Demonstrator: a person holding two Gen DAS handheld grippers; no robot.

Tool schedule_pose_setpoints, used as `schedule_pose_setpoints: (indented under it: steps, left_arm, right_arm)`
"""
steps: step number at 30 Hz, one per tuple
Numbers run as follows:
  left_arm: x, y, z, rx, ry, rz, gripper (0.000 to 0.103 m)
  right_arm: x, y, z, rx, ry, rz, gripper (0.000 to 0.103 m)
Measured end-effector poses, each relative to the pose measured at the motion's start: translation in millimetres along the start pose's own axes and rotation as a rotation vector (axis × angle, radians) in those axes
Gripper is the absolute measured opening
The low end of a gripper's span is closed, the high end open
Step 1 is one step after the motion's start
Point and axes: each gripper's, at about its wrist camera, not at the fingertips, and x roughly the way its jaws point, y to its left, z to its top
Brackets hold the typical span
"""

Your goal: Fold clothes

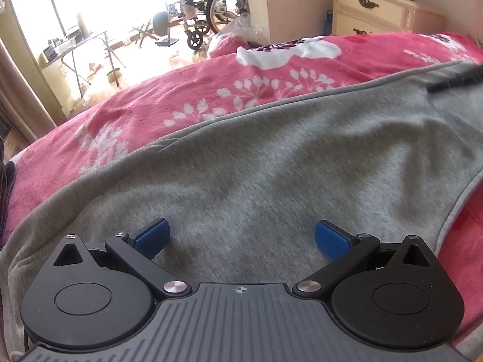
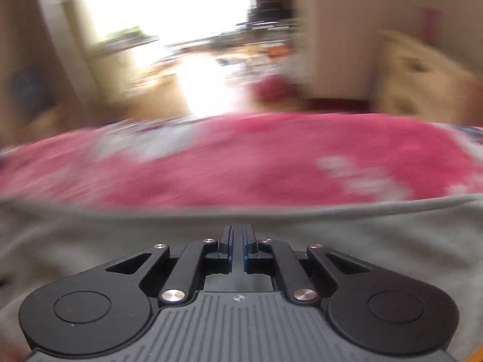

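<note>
Grey sweatshirt fabric [image 1: 271, 157] lies spread over a pink flowered blanket [image 1: 145, 111] on the bed. Left hand-held gripper [image 1: 241, 238] hovers low above the cloth with its blue pads [image 1: 152, 236] spread wide and nothing between them. Right hand-held gripper [image 2: 238, 249], seen through heavy blur, has its pads nearly together with a thin slit between; whether cloth is pinched there cannot be told. A cream dresser [image 1: 374, 9] and a wheelchair [image 1: 208, 3] stand beyond the bed
</note>
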Motion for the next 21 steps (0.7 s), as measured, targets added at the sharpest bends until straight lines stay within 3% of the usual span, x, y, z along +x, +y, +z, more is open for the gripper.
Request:
schedule_pose_setpoints:
  steps: [4, 6, 8, 9, 11, 15, 16, 21]
  left_arm:
    - [7, -1, 3, -0.006, 0.001, 0.008, 0.103]
    - [10, -2, 9, -0.027, -0.005, 0.022, 0.103]
    - [12, -5, 15, -0.041, -0.011, 0.033, 0.103]
    - [13, -5, 19, -0.048, -0.012, 0.036, 0.103]
    - [15, -6, 24, -0.061, -0.017, 0.03, 0.103]
    - [28, -12, 34, -0.093, -0.019, 0.037, 0.103]
    - [34, -14, 38, -0.118, -0.025, 0.051, 0.103]
    - [51, -10, 62, -0.285, -0.073, 0.125, 0.103]
  right_arm:
    - [25, 52, -14, -0.145, 0.056, 0.036, 0.004]
    - [40, 41, 1, -0.019, 0.001, 0.019, 0.003]
    - [52, 17, 23, 0.183, -0.041, 0.014, 0.005]
    - [47, 16, 25, 0.208, -0.05, 0.013, 0.006]
    - [31, 26, 23, 0.167, -0.044, 0.031, 0.006]
    - [23, 83, -13, -0.061, 0.068, 0.099, 0.006]
    - [22, 86, -18, -0.066, 0.073, 0.101, 0.006]
    - [12, 41, -15, 0.177, -0.027, 0.035, 0.005]
